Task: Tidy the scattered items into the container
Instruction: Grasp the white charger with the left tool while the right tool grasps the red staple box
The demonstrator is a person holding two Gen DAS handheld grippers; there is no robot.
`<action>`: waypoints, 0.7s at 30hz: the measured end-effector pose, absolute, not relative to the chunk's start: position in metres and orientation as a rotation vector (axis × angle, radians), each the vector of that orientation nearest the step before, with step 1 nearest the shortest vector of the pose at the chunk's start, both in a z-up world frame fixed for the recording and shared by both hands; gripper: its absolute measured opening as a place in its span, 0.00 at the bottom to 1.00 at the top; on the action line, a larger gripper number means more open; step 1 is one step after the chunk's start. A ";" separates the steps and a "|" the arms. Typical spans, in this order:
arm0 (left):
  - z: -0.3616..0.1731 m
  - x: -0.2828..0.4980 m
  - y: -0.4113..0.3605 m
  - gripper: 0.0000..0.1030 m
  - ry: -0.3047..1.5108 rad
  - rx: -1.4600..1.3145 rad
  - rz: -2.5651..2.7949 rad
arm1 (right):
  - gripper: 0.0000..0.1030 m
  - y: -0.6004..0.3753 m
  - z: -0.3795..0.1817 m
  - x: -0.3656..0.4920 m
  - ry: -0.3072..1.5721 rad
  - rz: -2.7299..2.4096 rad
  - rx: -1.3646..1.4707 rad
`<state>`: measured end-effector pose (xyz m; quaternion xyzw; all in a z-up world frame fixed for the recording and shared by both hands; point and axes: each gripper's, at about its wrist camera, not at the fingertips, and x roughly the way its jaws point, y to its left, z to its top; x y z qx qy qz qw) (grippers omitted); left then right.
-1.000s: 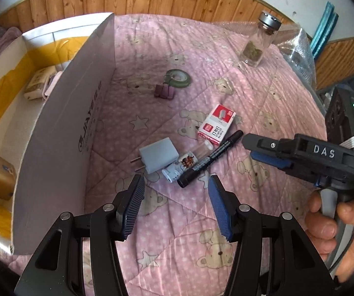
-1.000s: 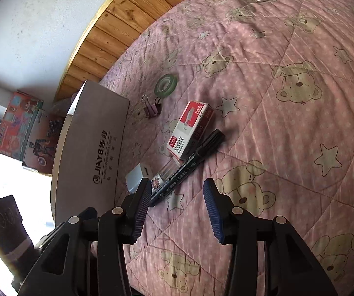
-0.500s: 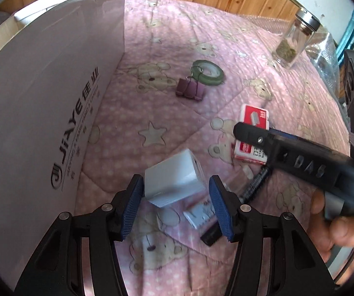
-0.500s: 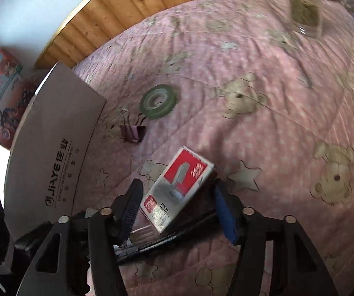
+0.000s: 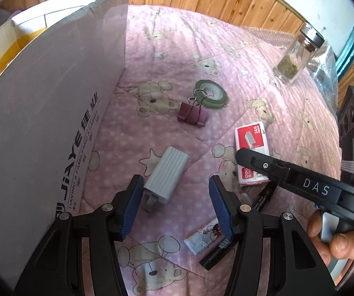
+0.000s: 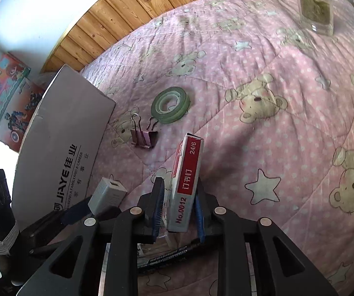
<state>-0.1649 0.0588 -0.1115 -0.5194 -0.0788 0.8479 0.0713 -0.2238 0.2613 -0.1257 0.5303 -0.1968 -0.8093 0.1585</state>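
- Right gripper (image 6: 179, 212) had the red staple box (image 6: 185, 185) standing on edge between its pads, jaws closing on the narrow faces; pads looked to be touching the box on both sides.
- Box's long axis ran straight out from the fingers, far end tipped up clear of the pink quilt (image 6: 288, 148).
- Left gripper (image 5: 175, 206) stood spread, nothing pinched. The grey charger plug (image 5: 166, 178) lay just ahead of the fingertips, nearer the left pad, its long axis angled up and to the right, prongs toward the gripper.
- Cardboard container (image 5: 41, 123) rose as a wall just left of the left gripper; left hand was the nearer to it, in my reading.
- Left view showed the black marker (image 5: 263, 198) and a small white packet (image 5: 203, 238) under the right gripper; right view hid most of these but showed the box grip itself.
- Binder clip (image 5: 193, 113), green tape roll (image 5: 210, 93) and glass jar (image 5: 295, 58) lay farther off on the quilt.
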 end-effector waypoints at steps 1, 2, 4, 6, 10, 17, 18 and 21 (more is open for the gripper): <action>-0.112 -0.166 0.059 0.56 -0.209 -1.561 2.561 | 0.25 0.263 -0.126 -0.224 -0.583 -2.309 1.515; -0.112 -0.167 0.060 0.56 -0.181 -1.557 2.573 | 0.24 0.265 -0.126 -0.223 -0.599 -2.303 1.515; -0.113 -0.169 0.064 0.56 -0.139 -1.535 2.582 | 0.23 0.267 -0.127 -0.223 -0.627 -2.293 1.514; -0.113 -0.171 0.068 0.54 -0.088 -1.526 2.587 | 0.19 0.270 -0.128 -0.223 -0.657 -2.278 1.516; -0.120 -0.175 0.077 0.22 -0.036 -1.524 2.561 | 0.18 0.274 -0.129 -0.223 -0.709 -2.255 1.523; -0.124 -0.182 0.070 0.24 -0.103 -1.556 2.570 | 0.18 0.275 -0.132 -0.222 -0.726 -2.249 1.535; -0.124 -0.183 0.070 0.24 -0.099 -1.560 2.570 | 0.18 0.275 -0.132 -0.222 -0.730 -2.248 1.532; -0.123 -0.184 0.074 0.21 -0.074 -1.564 2.574 | 0.16 0.277 -0.131 -0.220 -0.744 -2.249 1.514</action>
